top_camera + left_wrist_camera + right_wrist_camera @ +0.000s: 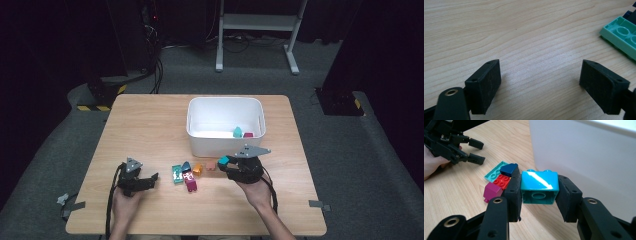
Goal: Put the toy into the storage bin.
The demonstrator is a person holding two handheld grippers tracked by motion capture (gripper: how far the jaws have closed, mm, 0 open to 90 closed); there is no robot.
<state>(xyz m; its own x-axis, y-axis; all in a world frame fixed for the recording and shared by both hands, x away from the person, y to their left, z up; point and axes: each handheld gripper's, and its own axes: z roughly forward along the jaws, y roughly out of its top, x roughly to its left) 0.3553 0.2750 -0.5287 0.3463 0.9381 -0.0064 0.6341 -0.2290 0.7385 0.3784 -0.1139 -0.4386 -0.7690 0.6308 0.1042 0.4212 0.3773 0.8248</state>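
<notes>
While my right gripper (539, 195) has its fingers (514, 195) clamped on the two sides of a teal brick (539, 187), holding it clear of the tabletop (150, 130) just in front of the white bin's (200, 142) near wall, I see a loose cluster close beside it: a mint plate (494, 173), a dark blue piece (508, 168), a red brick (501, 180) and a magenta block (492, 190). Further out, my left gripper (540, 85) rests low over bare wood with its fingers (486, 82) spread wide and nothing between them, the mint plate off to its right.
</notes>
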